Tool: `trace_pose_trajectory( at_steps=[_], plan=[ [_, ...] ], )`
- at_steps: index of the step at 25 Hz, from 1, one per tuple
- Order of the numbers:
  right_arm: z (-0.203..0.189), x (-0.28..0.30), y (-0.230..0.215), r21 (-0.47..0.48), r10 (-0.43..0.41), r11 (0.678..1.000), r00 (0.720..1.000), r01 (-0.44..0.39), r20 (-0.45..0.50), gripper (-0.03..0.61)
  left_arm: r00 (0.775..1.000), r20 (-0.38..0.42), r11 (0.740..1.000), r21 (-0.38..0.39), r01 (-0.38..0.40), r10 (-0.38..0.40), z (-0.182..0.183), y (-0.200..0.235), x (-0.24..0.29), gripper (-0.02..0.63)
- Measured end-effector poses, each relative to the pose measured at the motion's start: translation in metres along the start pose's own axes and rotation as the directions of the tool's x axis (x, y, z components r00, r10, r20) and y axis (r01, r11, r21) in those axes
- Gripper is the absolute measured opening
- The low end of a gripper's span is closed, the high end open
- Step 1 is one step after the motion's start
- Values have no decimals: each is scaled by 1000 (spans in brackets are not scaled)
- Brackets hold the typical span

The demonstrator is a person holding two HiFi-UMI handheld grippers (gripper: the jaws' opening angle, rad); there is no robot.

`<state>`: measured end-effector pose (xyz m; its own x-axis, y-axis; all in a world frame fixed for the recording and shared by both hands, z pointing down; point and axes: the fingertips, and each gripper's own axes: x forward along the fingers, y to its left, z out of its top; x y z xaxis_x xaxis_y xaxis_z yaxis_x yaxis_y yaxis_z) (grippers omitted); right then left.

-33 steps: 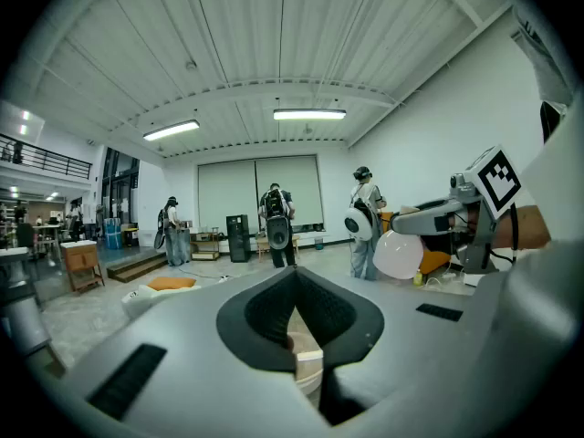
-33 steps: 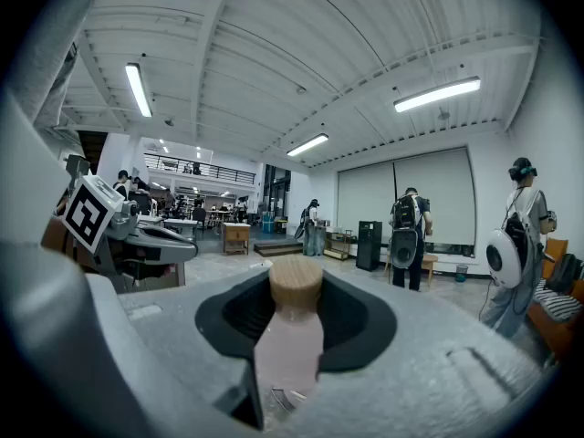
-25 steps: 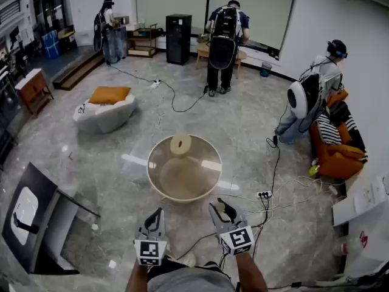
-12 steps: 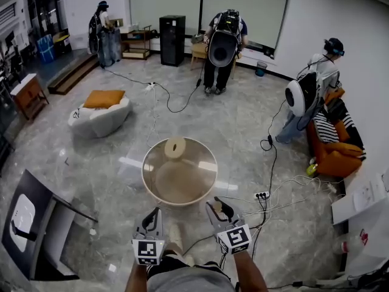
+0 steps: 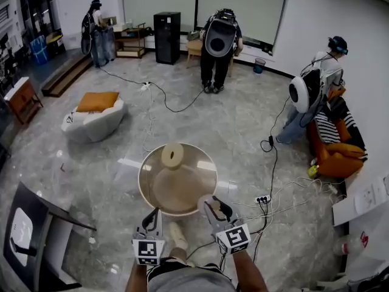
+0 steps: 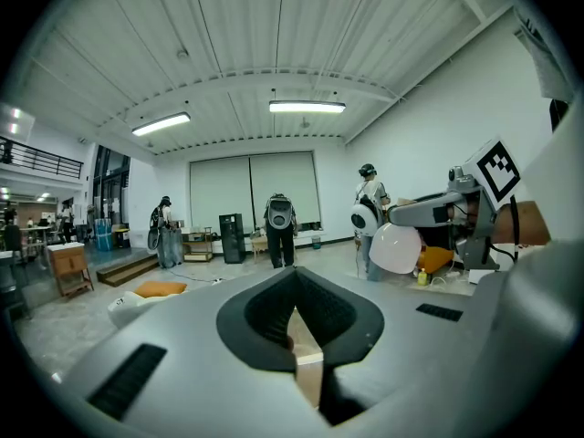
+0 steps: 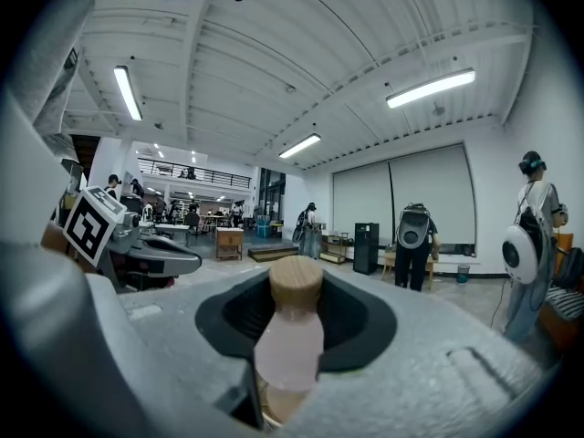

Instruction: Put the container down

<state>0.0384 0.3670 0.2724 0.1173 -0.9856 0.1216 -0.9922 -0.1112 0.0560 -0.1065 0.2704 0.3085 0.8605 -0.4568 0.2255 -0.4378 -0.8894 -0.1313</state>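
Down at the bottom of the head view, two bare forearms come up side by side, each carrying one gripper, both pointed forward at the table. The left gripper (image 5: 153,216) sits low and short of the table's near edge; its own view shows the jaws pressed together at the tips with nothing in them. The right gripper (image 5: 216,206) reaches a little further, its tips at the near right edge of the round table (image 5: 140,181).

And there's the one container (image 7: 290,336), a pale pink bottle with a rounded wooden cap (image 7: 296,281), standing upright between the right gripper's jaws, which are clamped on its body. It's in the grip, not set down.

One table, round, glass-topped with a pale rim. One thing on its surface: a wooden disc (image 5: 172,155) at the far edge, left of centre, well apart from the container.

Beyond, on the marble floor, one white pouf (image 5: 91,125) with one orange cushion (image 5: 97,101) on top, off to the left. One orange sofa (image 5: 337,158) against the right wall. Three people are standing: one by the sofa (image 5: 307,96), one at the back centre (image 5: 219,41), one at the far left (image 5: 95,26).
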Motion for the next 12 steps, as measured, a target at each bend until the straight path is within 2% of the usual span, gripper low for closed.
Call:
trace_pose_trajectory(
  at_steps=[12],
  plan=[
    [15, 143, -51, 21, 26, 999, 1000, -26, -6, 129, 1000, -26, 1000, 2, 12, -11, 15, 83, 122, 14]
  ],
)
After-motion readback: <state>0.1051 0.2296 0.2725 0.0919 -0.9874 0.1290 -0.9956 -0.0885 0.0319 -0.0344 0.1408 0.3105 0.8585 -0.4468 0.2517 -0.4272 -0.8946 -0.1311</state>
